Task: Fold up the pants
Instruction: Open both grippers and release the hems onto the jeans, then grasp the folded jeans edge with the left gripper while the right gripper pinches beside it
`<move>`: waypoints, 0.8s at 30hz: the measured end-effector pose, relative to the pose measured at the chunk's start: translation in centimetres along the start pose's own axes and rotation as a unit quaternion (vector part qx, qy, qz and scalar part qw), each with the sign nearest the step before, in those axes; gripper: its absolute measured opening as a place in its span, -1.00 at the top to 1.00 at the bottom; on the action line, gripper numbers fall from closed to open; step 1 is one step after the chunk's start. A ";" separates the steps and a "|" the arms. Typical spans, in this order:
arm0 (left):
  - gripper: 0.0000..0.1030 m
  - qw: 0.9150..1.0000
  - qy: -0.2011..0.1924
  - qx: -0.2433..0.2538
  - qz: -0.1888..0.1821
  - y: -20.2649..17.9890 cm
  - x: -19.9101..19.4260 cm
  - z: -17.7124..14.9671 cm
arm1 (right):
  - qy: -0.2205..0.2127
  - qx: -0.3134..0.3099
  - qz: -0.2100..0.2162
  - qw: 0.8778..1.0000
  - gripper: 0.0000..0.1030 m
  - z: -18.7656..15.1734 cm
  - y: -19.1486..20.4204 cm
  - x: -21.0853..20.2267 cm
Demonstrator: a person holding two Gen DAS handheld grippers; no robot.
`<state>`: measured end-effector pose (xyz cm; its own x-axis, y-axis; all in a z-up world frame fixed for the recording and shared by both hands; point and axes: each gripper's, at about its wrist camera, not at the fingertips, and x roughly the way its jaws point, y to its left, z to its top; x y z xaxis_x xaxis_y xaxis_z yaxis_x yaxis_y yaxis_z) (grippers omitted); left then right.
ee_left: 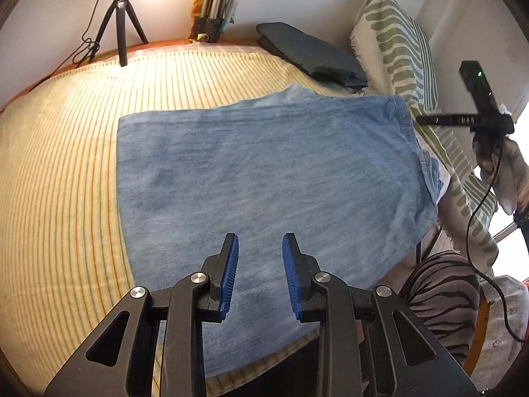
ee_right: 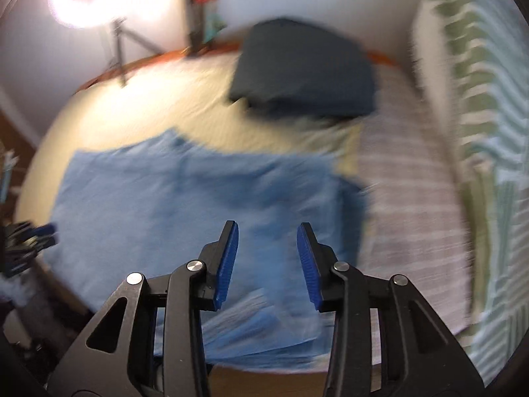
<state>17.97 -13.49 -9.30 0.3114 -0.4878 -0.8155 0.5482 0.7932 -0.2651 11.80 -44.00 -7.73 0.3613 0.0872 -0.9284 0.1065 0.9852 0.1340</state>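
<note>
Blue pants lie folded flat on bed, near its front edge, on striped yellow sheet. Left hand-held gripper hangs above pants' near part, jaws narrowly parted, nothing between pads. Right hand-held gripper above pants' front right corner, jaws parted, empty; view blurred. Dark folded garment well apart, toward bed's far edge. Tripod at far left corner.
</note>
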 end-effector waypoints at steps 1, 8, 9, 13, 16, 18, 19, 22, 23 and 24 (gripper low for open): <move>0.50 1.000 0.000 -0.003 -0.001 0.3 -0.2 -0.2 | 0.010 0.000 0.008 1.000 0.26 -0.3 0.3 0.7; 0.40 0.999 -0.025 -0.022 0.010 1.4 -2.9 -0.3 | 0.074 -0.007 -0.014 0.997 0.26 -3.7 0.1 2.1; 0.29 0.999 -0.030 -0.027 0.011 1.8 -3.3 -0.3 | 0.081 -0.008 -0.020 0.997 0.26 -4.5 -0.1 1.7; -0.11 0.997 -0.045 -0.058 0.012 3.7 -5.0 -0.7 | 0.106 -0.020 -0.050 0.993 0.26 -7.3 -0.6 0.5; -0.11 0.996 -0.041 -0.081 0.018 4.9 -4.8 -1.6 | 0.087 -0.017 -0.059 0.994 0.26 -7.5 0.0 -1.3; -0.11 0.994 -0.037 -0.098 0.021 5.4 -4.1 -2.2 | 0.060 -0.022 -0.045 0.997 0.26 -6.6 1.5 -2.5; -0.11 0.994 -0.038 -0.104 0.026 5.6 -3.7 -2.5 | 0.049 -0.030 -0.034 0.998 0.26 -6.0 2.6 -3.0; -0.11 0.994 -0.032 -0.097 0.046 5.4 -2.4 -3.3 | 0.030 -0.063 -0.009 0.998 0.26 -4.0 6.9 -3.0; -0.11 0.994 -0.026 -0.091 0.057 5.3 -1.9 -3.7 | 0.028 -0.077 0.001 0.997 0.26 -3.3 8.5 -2.7; -0.11 0.994 -0.022 -0.087 0.062 5.3 -1.6 -4.1 | 0.027 -0.094 0.010 0.995 0.26 -2.6 10.3 -2.2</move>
<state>17.22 -6.98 -11.51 0.4042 -0.3948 -0.8251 0.3626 0.8973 -0.2518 9.72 -33.64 -5.15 0.3101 0.1093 -0.9444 -0.0772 0.9930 0.0896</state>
